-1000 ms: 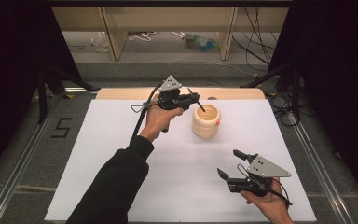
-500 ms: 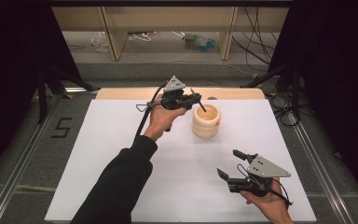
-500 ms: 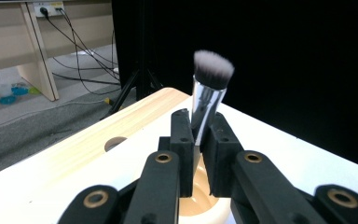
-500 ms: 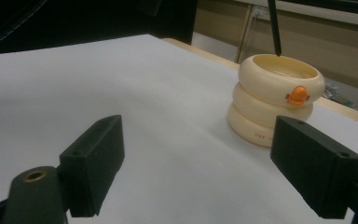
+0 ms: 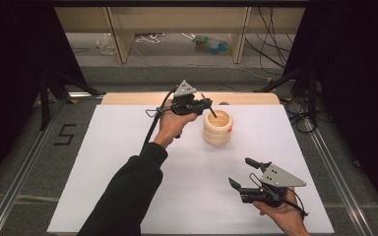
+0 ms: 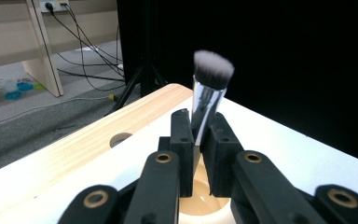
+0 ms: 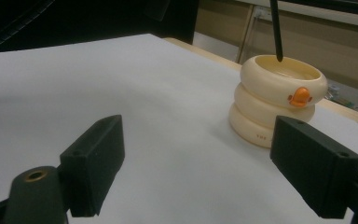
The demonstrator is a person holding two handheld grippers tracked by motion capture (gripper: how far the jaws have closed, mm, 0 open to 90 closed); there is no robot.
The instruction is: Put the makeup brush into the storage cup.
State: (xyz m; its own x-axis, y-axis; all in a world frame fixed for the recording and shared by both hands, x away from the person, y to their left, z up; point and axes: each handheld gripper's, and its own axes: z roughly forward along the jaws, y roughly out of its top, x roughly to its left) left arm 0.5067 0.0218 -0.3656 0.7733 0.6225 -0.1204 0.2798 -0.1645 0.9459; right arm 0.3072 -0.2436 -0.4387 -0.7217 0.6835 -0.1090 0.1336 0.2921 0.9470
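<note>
The left claw (image 5: 203,104) hangs over the far middle of the counter (image 5: 128,147), clenched on a makeup brush (image 6: 208,93). In the left gripper view the two black jaws press on the brush's silver ferrule, with the grey-white bristle head standing clear above them; the handle below the jaws is hidden behind the claw's own body. In the right gripper view a thin dark handle tip (image 7: 276,32) comes down from the top edge, its upper length cut off, and ends at the mouth of the cream holder (image 5: 217,127); whether it touches the rim or the inside is hard to tell. The holder, three stacked rings with a small orange beak, stands upright on the white sheet just right of the left hand. The right claw (image 5: 243,173) rests near the counter's front right, jaws spread wide with nothing between them, well apart from the holder.
</note>
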